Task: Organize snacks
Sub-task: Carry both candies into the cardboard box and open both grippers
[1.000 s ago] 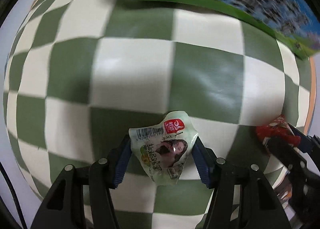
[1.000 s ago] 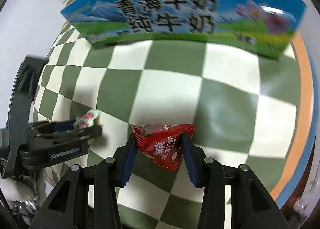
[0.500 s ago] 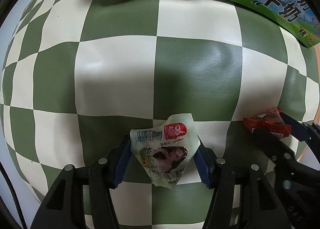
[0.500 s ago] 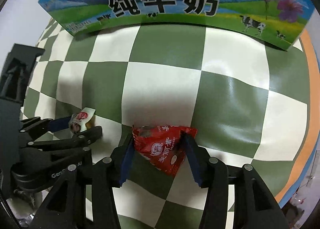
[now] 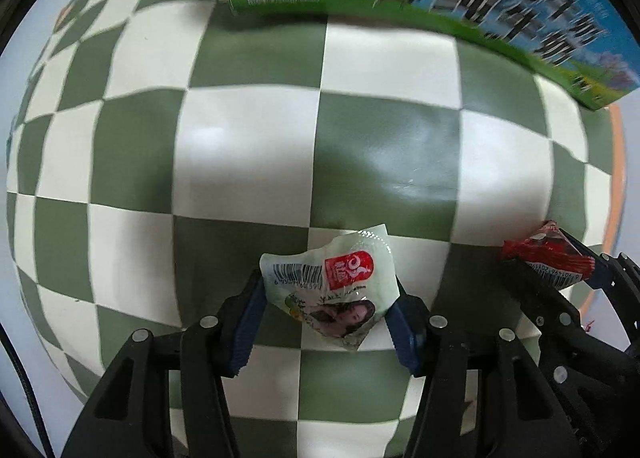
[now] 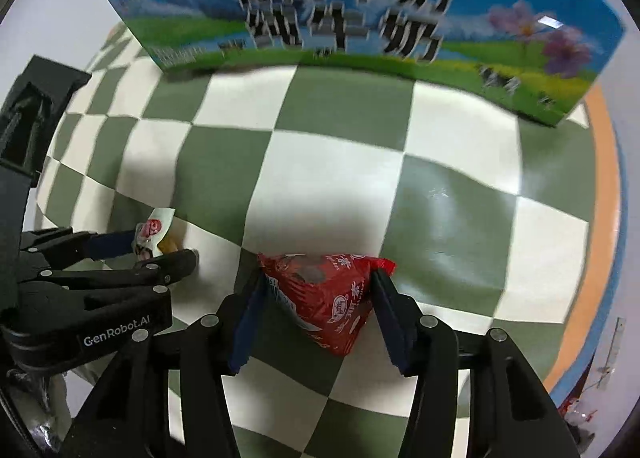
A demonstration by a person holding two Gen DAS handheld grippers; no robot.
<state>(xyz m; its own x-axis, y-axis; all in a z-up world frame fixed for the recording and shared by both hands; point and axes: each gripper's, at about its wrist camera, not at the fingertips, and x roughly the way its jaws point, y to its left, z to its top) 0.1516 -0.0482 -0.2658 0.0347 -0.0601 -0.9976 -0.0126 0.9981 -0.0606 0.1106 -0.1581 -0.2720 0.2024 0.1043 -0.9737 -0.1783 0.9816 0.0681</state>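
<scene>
Green and white checkered cloth (image 5: 248, 146) covers a table, with an orange and blue rim (image 6: 600, 218) showing along its right edge. At the far side of the cloth stands a large milk carton box (image 6: 360, 14), printed with blue sky, green meadow, purple flowers and bold black Chinese characters that are blurred. The left gripper (image 5: 328, 298) pinches a small pale green snack packet (image 5: 336, 286) between its blue-padded fingers (image 5: 248, 318); the packet carries a barcode, a red logo and a small picture of a face. It is held above the cloth, well short of the box. The right gripper (image 6: 320, 290) pinches a red triangular snack packet (image 6: 328, 294) with white print, also between blue-padded fingers and also above the cloth. The two grippers sit side by side, near one another, each showing at the edge of the other's view, both pointing toward the box.
</scene>
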